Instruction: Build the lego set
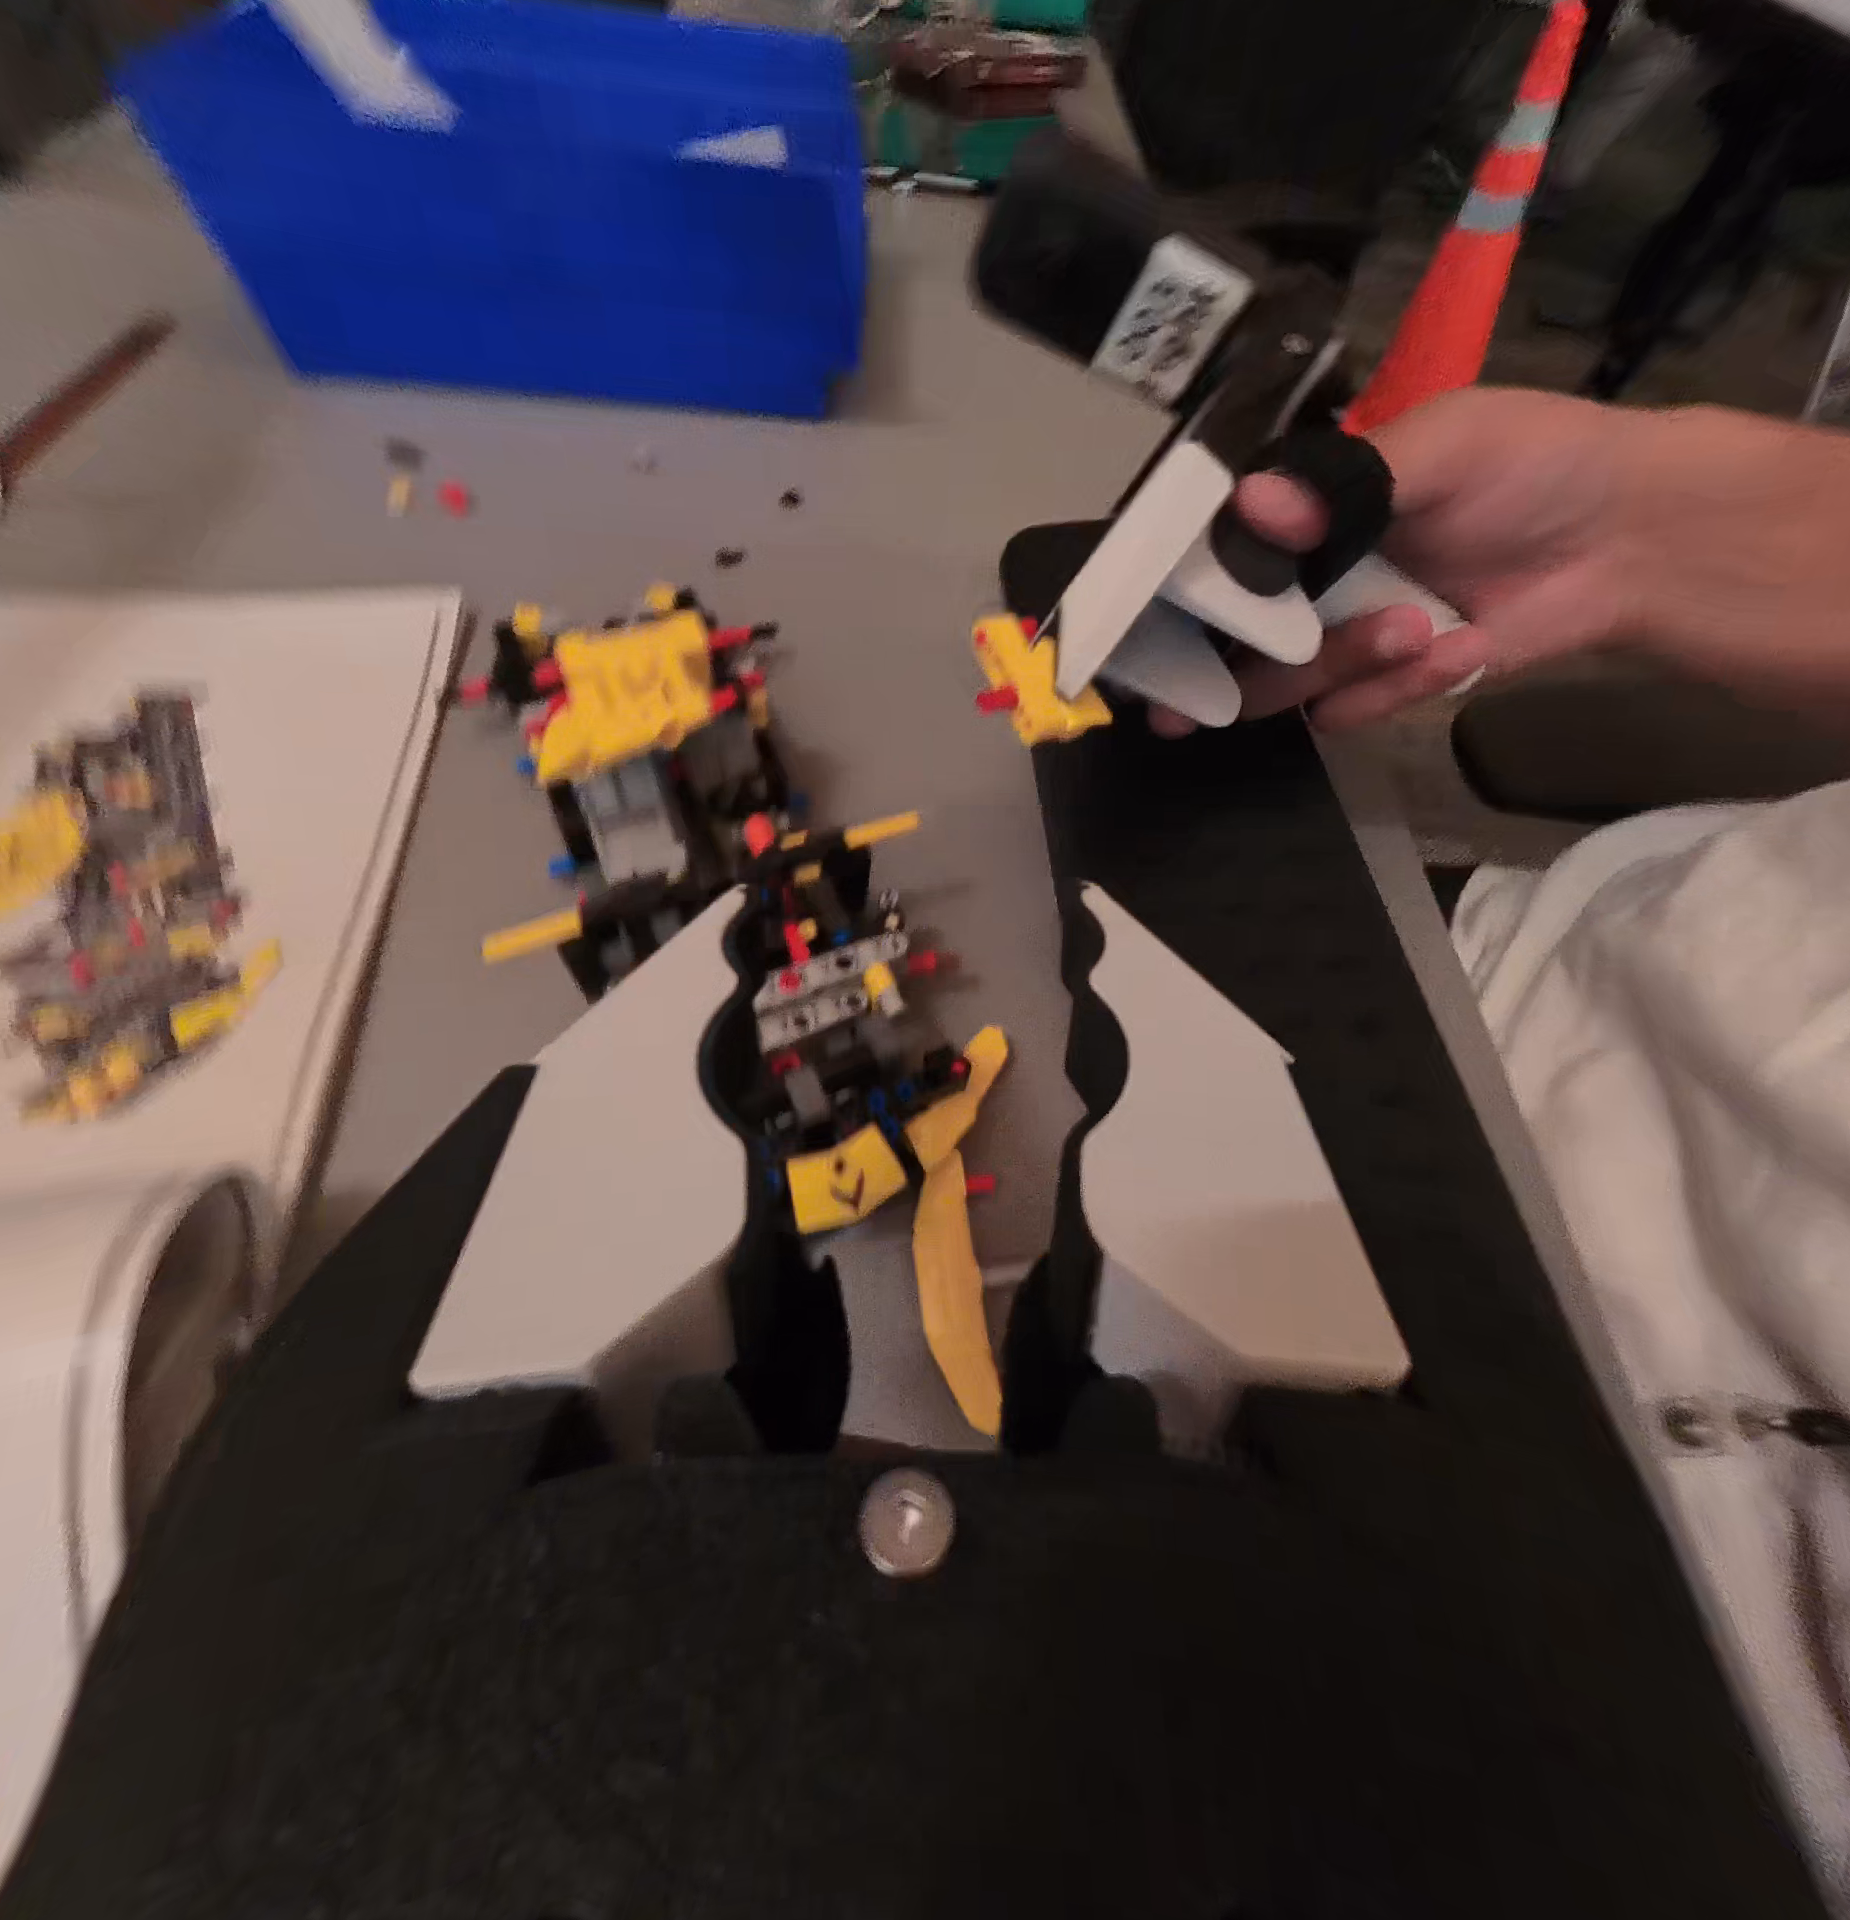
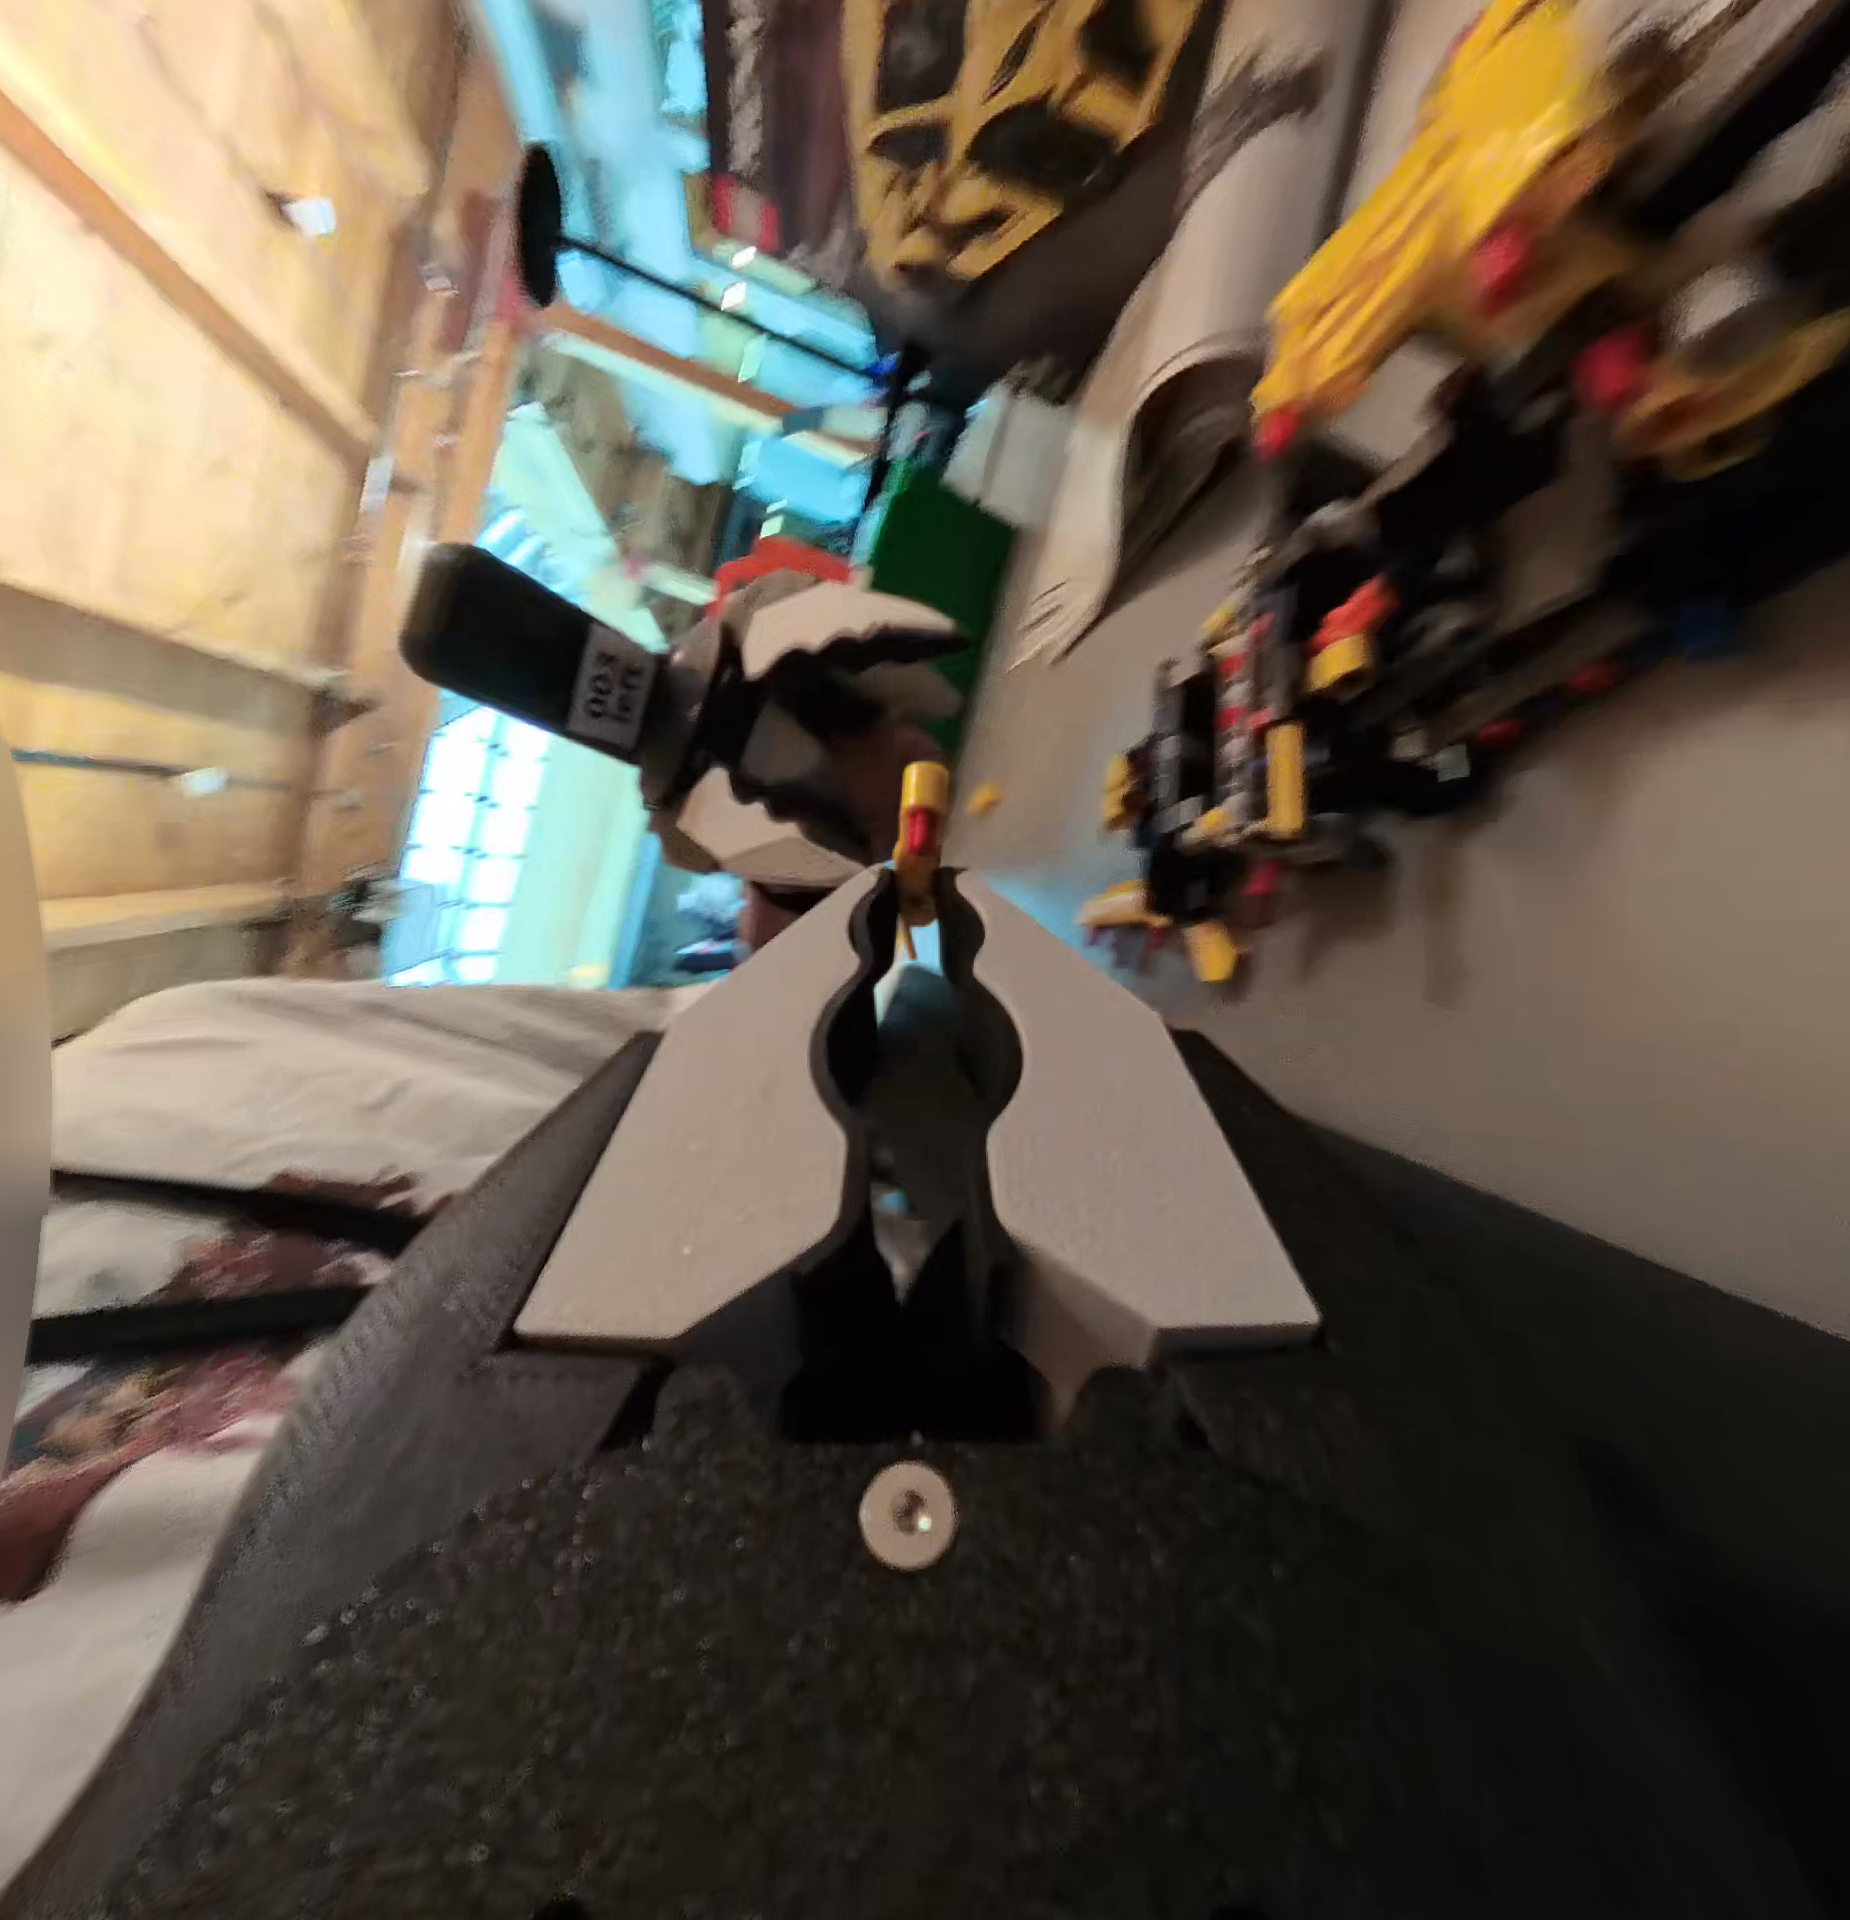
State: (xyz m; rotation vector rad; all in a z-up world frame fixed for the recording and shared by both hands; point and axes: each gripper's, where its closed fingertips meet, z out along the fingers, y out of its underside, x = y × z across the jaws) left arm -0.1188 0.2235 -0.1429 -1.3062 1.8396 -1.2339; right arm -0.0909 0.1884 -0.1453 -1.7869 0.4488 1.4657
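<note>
A long black, grey and yellow lego car chassis [image 1: 692, 790] lies on the grey table [image 1: 931, 582]. Its near end, with a yellow curved panel [image 1: 952, 1257], lies between the fingers of my left gripper [image 1: 910, 894], which is open around it without closing on it. My right gripper [image 1: 1056, 675], held by a hand, is shut on a small yellow piece with red pins [image 1: 1035, 681] to the right of the chassis. In the right wrist view the right gripper [image 2: 921, 883] pinches that piece [image 2: 919, 826] at its tips. The chassis [image 2: 1420, 644] is at the right there and the left gripper [image 2: 796, 727] is beyond.
An open instruction booklet [image 1: 173, 883] lies at the left. A blue bin [image 1: 547, 208] stands at the back, with an orange cone [image 1: 1472, 208] behind it on the right. Small loose pieces [image 1: 433, 488] lie near the bin. A white-clothed person [image 1: 1679, 1143] is at the right table edge. One gripper's finger ends stand about 6 cm off the other's.
</note>
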